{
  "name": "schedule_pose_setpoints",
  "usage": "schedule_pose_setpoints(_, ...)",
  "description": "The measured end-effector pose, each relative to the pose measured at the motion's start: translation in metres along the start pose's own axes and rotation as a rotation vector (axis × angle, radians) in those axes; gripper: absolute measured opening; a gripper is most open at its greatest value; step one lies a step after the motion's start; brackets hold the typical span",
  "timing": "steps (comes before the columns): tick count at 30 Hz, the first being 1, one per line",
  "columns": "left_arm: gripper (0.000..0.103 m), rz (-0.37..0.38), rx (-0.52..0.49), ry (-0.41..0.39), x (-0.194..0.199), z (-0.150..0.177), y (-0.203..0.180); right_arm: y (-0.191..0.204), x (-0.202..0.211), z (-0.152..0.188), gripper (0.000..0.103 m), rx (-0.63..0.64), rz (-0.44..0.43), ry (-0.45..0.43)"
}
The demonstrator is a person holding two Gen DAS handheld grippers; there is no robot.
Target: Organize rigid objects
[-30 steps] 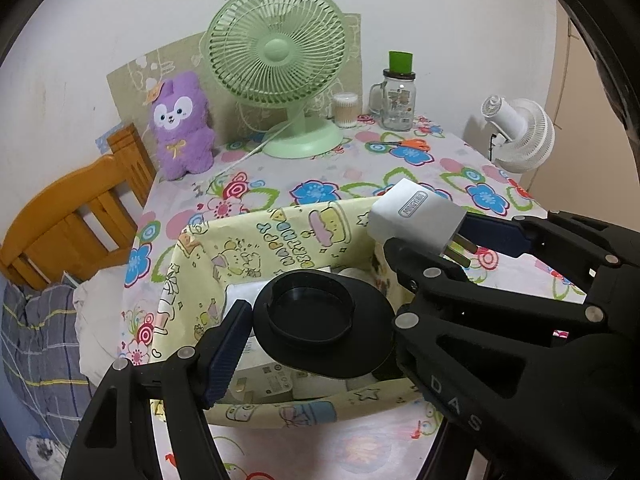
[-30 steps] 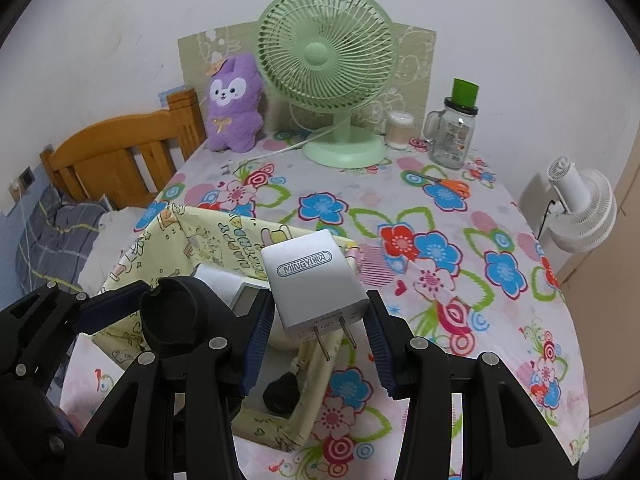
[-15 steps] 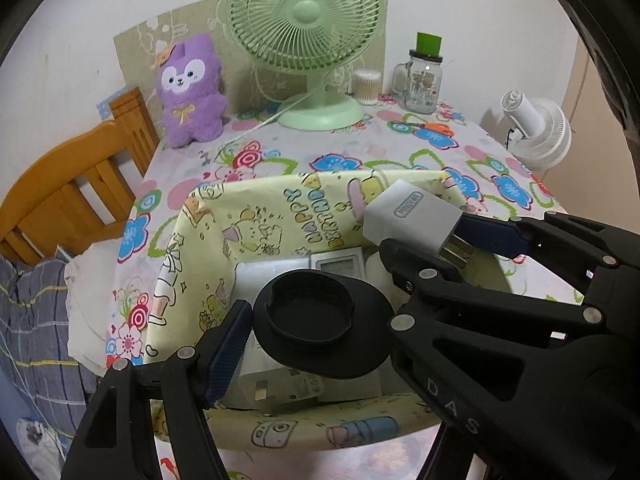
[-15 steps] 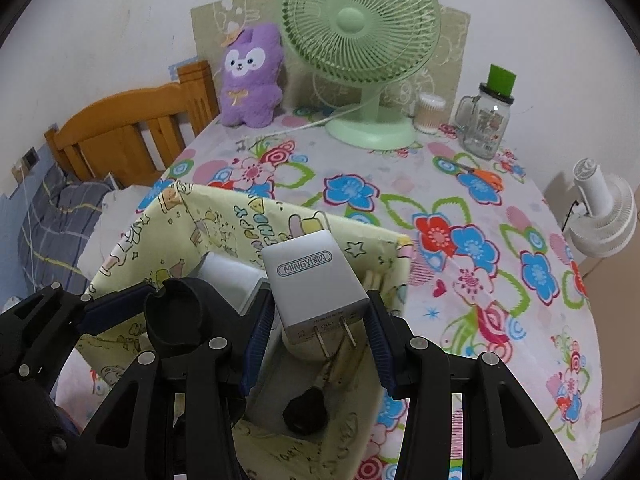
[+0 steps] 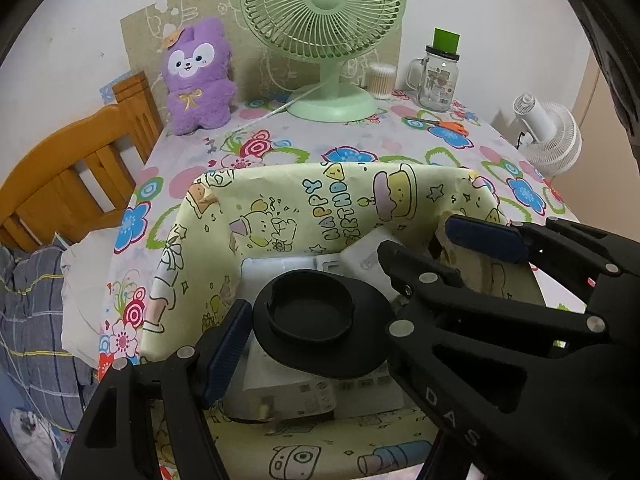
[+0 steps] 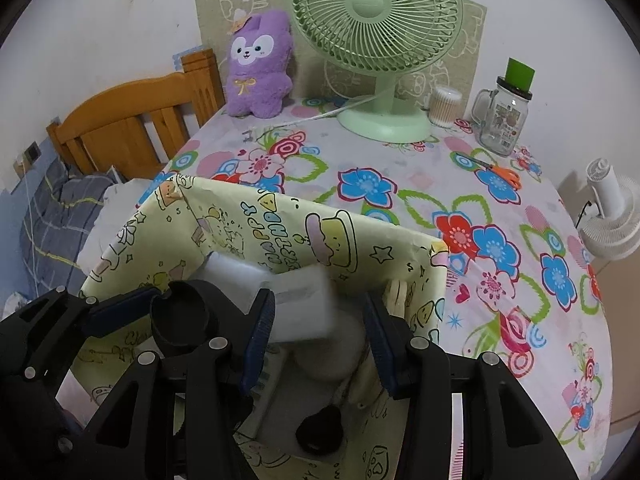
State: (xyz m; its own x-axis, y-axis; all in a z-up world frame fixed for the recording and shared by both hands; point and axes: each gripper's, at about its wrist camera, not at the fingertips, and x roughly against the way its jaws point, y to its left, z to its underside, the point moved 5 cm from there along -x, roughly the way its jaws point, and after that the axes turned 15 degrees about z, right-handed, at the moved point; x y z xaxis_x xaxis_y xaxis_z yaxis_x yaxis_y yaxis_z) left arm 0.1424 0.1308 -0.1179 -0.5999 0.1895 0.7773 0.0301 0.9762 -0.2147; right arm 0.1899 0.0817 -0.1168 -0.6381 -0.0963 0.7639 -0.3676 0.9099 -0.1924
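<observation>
Over the yellow box (image 5: 280, 216), the left gripper (image 5: 320, 320) still clamps the black lid (image 5: 310, 312). Beside it, the right gripper (image 6: 316, 312) has let go, and the white charger (image 6: 304, 304), gripped a moment ago, drops inside: likely one piece stowed.

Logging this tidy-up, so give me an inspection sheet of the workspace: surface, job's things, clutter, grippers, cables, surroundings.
Surface: table under a flowered cloth.
Job's things: paper box holding white items; black disc; charger, blurred, over the box.
Clutter: green fan, plush, jar, swabs, scissors.
Grippers: left gripper shut on the disc; right gripper open, charger between its fingers, apparently loose.
Cables: fan cord lying on the table.
Surroundings: wooden bedstead, white fan beside the table.
</observation>
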Motion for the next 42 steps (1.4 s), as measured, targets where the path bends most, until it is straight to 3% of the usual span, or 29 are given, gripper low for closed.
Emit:
schedule_pose_setpoints(6, 0.077, 0.032, 0.003, 0.006, -0.002, -0.001, -0.002, -0.004, 0.005, 0.001, 0.053, -0.004, 0.014, 0.002)
schedule_pose_setpoints(9, 0.079, 0.023, -0.006, -0.001, -0.004, -0.002, -0.003, -0.008, 0.014, 0.001, 0.061, 0.011, 0.045, -0.022)
schedule_pose_setpoints(14, 0.088, 0.020, -0.019, -0.004, -0.004, -0.003, -0.007, -0.015, 0.026, 0.003, 0.061, 0.029, 0.049, -0.052)
schedule_pose_setpoints(19, 0.094, 0.007, -0.042, 0.001, -0.004, -0.001, -0.015, -0.024, 0.033, 0.007, 0.069, 0.016, 0.102, -0.066)
schedule_pose_setpoints(42, 0.095, -0.021, -0.112, -0.064, 0.030, 0.014, -0.071, -0.078, 0.074, 0.046, 0.087, -0.123, 0.113, -0.092)
